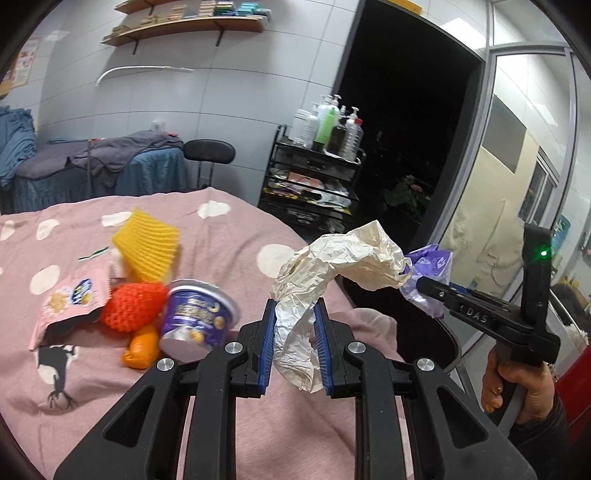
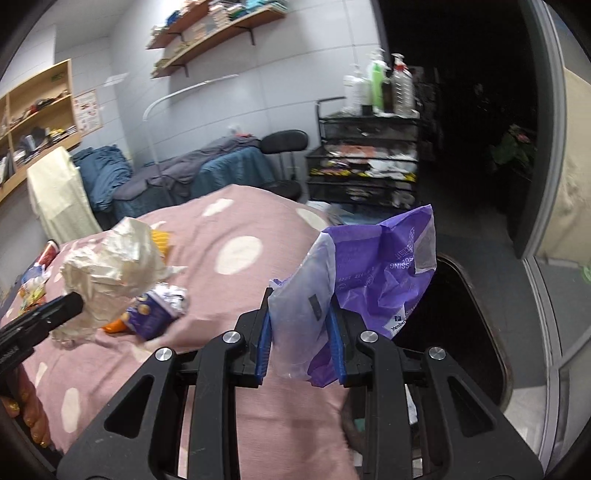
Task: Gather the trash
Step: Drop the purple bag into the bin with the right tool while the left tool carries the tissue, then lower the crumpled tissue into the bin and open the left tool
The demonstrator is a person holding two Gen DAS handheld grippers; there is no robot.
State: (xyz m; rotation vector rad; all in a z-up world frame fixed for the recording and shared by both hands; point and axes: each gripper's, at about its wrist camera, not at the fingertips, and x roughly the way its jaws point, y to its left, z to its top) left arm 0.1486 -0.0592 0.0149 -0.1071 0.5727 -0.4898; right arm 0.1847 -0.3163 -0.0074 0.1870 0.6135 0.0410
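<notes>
My left gripper [image 1: 295,314] is shut on a crumpled cream paper [image 1: 343,258] and holds it above the right edge of the pink dotted cover [image 1: 229,229]. My right gripper [image 2: 301,314] is shut on a purple plastic bag [image 2: 380,266] and holds it over a dark bin [image 2: 469,317] beside the cover. The right gripper with the bag [image 1: 428,273] shows at right in the left wrist view. The paper also shows in the right wrist view [image 2: 110,266]. On the cover lie a purple cup [image 1: 199,317], a red foam net [image 1: 133,306], a yellow foam net [image 1: 147,247], a pink snack pouch [image 1: 74,299] and an orange piece [image 1: 142,349].
A black mesh cart [image 1: 314,184] with bottles on top stands beyond the cover, next to a dark doorway [image 1: 406,129]. A black stool [image 1: 208,151] and a bed with blue and grey cloths [image 1: 96,166] are behind. Wall shelves [image 1: 184,22] hang above. A glass partition [image 1: 535,166] is at right.
</notes>
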